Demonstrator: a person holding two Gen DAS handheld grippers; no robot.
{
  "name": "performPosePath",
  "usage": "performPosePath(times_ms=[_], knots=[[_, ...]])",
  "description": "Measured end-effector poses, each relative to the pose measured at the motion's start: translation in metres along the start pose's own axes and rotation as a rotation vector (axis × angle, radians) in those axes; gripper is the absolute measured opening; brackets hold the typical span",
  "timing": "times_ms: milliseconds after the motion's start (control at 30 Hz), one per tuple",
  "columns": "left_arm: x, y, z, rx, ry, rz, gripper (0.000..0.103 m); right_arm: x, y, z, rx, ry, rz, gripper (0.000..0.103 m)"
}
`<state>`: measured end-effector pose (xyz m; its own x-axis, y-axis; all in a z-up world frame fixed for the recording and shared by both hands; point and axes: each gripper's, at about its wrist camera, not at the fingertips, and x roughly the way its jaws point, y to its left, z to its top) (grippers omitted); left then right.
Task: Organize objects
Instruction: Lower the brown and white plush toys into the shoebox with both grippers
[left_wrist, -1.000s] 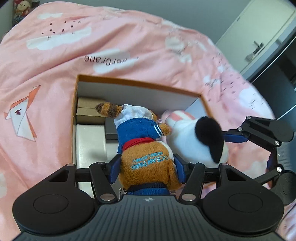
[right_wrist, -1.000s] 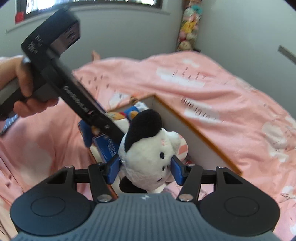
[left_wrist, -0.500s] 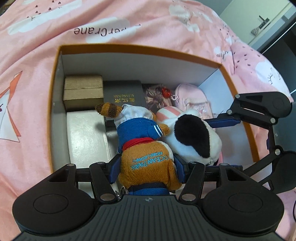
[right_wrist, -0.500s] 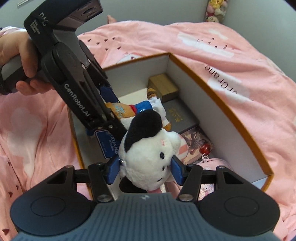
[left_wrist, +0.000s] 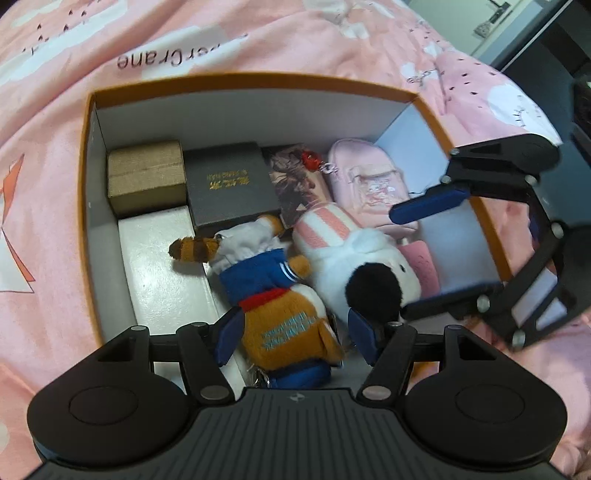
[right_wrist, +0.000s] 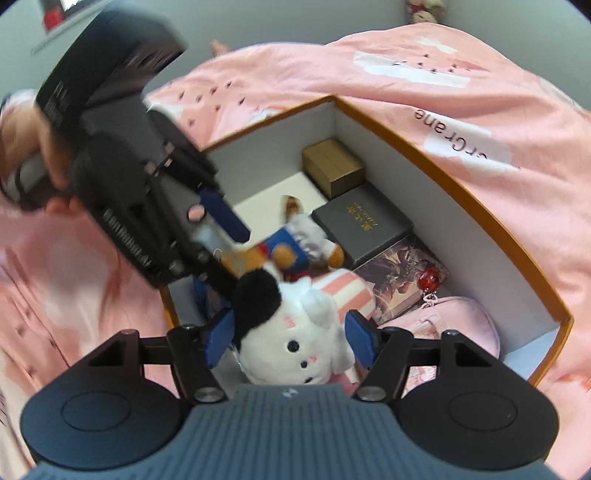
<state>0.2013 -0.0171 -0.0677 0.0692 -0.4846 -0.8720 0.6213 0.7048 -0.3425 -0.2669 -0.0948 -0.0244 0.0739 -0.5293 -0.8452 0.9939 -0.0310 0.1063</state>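
Note:
An orange-rimmed box (left_wrist: 258, 79) with white inner walls lies open on a pink bed cover. A brown plush in a blue shirt (left_wrist: 284, 332) lies inside near the front. My left gripper (left_wrist: 295, 339) straddles it with its jaws opening, and a narrow gap shows at each blue pad. Beside it lies a white plush with a black ear (right_wrist: 295, 339). My right gripper (right_wrist: 288, 339) is around that one, jaws opening too, pads just off the fur. The left wrist view shows the right gripper (left_wrist: 399, 264) reaching in from the right.
At the back of the box sit a tan carton (left_wrist: 146, 177), a dark grey case with gold lettering (left_wrist: 229, 184), a picture card with a red charm (left_wrist: 295, 181) and a pink pouch (left_wrist: 365, 181). A flat white box (left_wrist: 162, 266) lies left. A hand (right_wrist: 55, 184) holds the left gripper.
Both grippers came down into the box with their plushes. The pads, tight on the toys earlier, now stand slightly apart from them, and both toys rest on the box contents.

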Motion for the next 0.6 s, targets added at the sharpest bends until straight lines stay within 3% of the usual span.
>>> performPosePath(times_ms=[67, 167, 300, 600], knots=[[-0.01, 0.001, -0.002, -0.005, -0.018, -0.011, 0.075, -0.005, -0.006, 0.001, 0.051, -0.017, 0.021, 0.065], [-0.019, 0.001, -0.005, 0.005, -0.026, -0.012, 0.071, -0.012, -0.014, 0.002, 0.126, -0.025, 0.049, 0.05], [-0.013, 0.002, -0.004, -0.012, -0.029, -0.003, 0.06, -0.009, -0.023, -0.004, 0.227, -0.008, 0.057, 0.041], [-0.001, 0.004, -0.005, -0.008, 0.006, 0.016, 0.037, 0.012, -0.031, -0.021, 0.421, 0.001, 0.085, 0.029]])
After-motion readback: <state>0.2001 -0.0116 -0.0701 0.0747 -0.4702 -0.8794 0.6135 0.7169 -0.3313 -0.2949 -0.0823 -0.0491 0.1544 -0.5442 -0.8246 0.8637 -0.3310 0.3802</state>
